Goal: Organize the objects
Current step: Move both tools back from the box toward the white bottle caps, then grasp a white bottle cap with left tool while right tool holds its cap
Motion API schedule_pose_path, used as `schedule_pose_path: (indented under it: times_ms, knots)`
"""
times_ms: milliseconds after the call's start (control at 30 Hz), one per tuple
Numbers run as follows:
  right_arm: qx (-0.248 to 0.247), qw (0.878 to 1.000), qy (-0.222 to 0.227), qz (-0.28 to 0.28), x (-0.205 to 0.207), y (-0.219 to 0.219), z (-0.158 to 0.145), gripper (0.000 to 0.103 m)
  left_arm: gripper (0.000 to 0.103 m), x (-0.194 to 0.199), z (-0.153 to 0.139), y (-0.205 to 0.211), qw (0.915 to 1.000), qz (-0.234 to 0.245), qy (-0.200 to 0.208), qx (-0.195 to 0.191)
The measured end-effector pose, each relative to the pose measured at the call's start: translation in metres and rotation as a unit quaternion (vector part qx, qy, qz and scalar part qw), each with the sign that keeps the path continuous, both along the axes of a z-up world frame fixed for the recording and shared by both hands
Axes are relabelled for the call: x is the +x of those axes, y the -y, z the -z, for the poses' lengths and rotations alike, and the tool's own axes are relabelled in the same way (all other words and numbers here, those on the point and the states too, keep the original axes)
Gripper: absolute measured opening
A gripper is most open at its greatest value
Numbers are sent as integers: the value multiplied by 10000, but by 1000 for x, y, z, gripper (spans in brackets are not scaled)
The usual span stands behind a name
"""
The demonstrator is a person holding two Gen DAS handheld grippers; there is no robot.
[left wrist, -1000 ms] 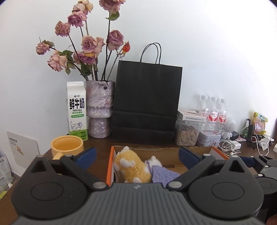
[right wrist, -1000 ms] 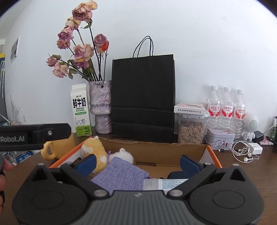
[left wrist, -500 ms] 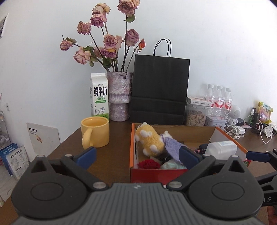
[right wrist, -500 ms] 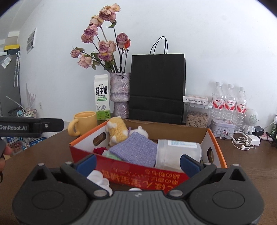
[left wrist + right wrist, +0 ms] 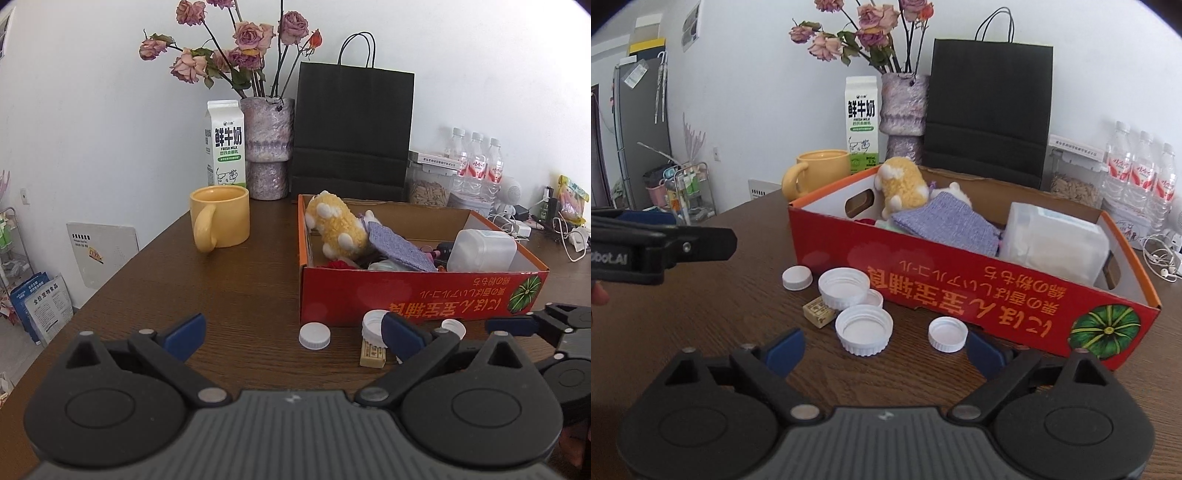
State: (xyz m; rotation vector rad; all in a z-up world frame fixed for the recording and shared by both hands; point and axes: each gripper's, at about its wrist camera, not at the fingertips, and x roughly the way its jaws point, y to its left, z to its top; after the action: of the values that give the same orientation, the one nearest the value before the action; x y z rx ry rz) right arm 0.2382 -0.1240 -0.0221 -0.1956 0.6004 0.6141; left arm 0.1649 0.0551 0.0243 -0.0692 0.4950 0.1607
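The red box [image 5: 960,291] already held a plush toy [image 5: 901,184], a purple pouch [image 5: 949,225] and a plastic container [image 5: 1052,243]. Several white caps [image 5: 864,328] and a small block [image 5: 818,312] lay loose before it on the brown surface [image 5: 221,288], so sorting was, I think, unfinished. The right hand-held gripper [image 5: 882,349], empty, had just been closing slightly; the left hand-held gripper [image 5: 291,332] stood wide, empty. Behind stood a mug [image 5: 221,218], a milk carton [image 5: 225,144], a vase [image 5: 267,147] and a black bag [image 5: 352,129] against a white wall.
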Motion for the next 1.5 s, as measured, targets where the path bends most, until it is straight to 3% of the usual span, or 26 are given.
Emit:
schedule_pose_path:
  times_ms: [100, 267, 333, 767, 1167, 1500]
  knots:
    - [-49, 9999, -81, -69, 11, -14, 6, 78, 103, 1, 2, -2, 10000, -22, -31, -32]
    - [-68, 9993, -327, -144, 27, -25, 17, 44, 103, 5, 7, -4, 9999, -61, -102, -116]
    - [1, 9994, -292, -173, 25, -23, 17, 39, 103, 6, 8, -5, 9998, -68, -83, -155]
    - [528, 9979, 295, 251, 13, 24, -3, 39, 103, 24, 18, 11, 9995, 101, -237, -181]
    - [558, 9947, 379, 775, 16, 63, -1, 39, 103, 54, 29, 43, 9983, 452, -321, -200]
    - [633, 9908, 374, 1134, 17, 91, 4, 39, 103, 79, 43, 59, 9982, 310, -480, -158]
